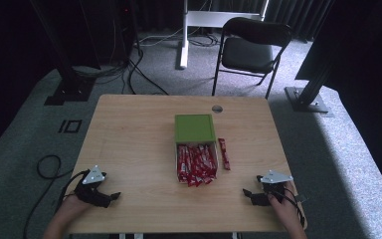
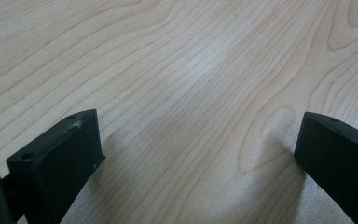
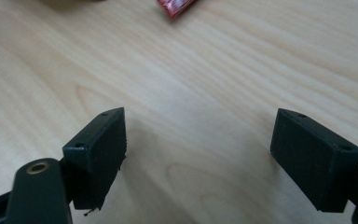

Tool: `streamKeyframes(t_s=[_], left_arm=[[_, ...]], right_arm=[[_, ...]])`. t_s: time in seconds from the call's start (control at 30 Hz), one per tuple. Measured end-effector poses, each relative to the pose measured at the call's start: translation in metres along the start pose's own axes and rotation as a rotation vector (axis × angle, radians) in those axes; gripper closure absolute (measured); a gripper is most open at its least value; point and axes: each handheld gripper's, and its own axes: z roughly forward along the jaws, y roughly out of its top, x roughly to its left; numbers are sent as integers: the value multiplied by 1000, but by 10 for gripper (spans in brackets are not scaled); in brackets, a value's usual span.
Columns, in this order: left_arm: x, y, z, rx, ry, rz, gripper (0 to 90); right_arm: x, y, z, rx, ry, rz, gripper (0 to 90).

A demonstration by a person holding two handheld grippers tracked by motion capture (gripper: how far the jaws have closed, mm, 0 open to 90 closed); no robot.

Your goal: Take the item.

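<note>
**Stock entry: red snack packets beside a green box, work not yet begun**

1. Light wooden rectangular table (image 1: 129, 149), filling the centre of the high view. It is bearing every item below.

2. Green square box with a flat lid (image 1: 194, 128), sitting just above the middle of the frame. Its lid is covering the upper part, while the lower, open part is showing its contents.

3. Heap of red foil-wrapped snack bars (image 1: 196, 164), lying in the open part and spilling past its lower edge. Judged as still loose and unsorted.

4. Single red wrapped bar (image 1: 224, 154), lying on bare wood just right of the box, apart from the heap. Probably the first piece needing handling.

5. Left black two-jaw gripper (image 1: 99, 195), resting at lower left, well apart from the box. Jaws are standing spread over bare wood, pinching nothing.

6. Right black two-jaw gripper (image 1: 252, 194), sitting at lower right, nearer the stray bar. Jaws are spread wide and empty; a red wrapper tip (image 3: 175, 7) is peeking in at the top of the right gripper view.

Progress: nothing is being gripped; all handling appears outstanding.
</note>
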Motion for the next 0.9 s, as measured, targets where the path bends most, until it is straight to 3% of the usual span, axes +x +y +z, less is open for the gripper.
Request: streamKeyframes(t_s=[0.2, 0.4, 0.9], left_arm=[[0, 0, 0, -1, 0, 0, 16], [0, 0, 0, -1, 0, 0, 16], [0, 0, 0, -1, 0, 0, 16]], right_arm=[[4, -7, -6, 9, 14, -29, 176], [7, -11, -9, 22, 103, -116, 123], [7, -11, -9, 21, 100, -107, 123]])
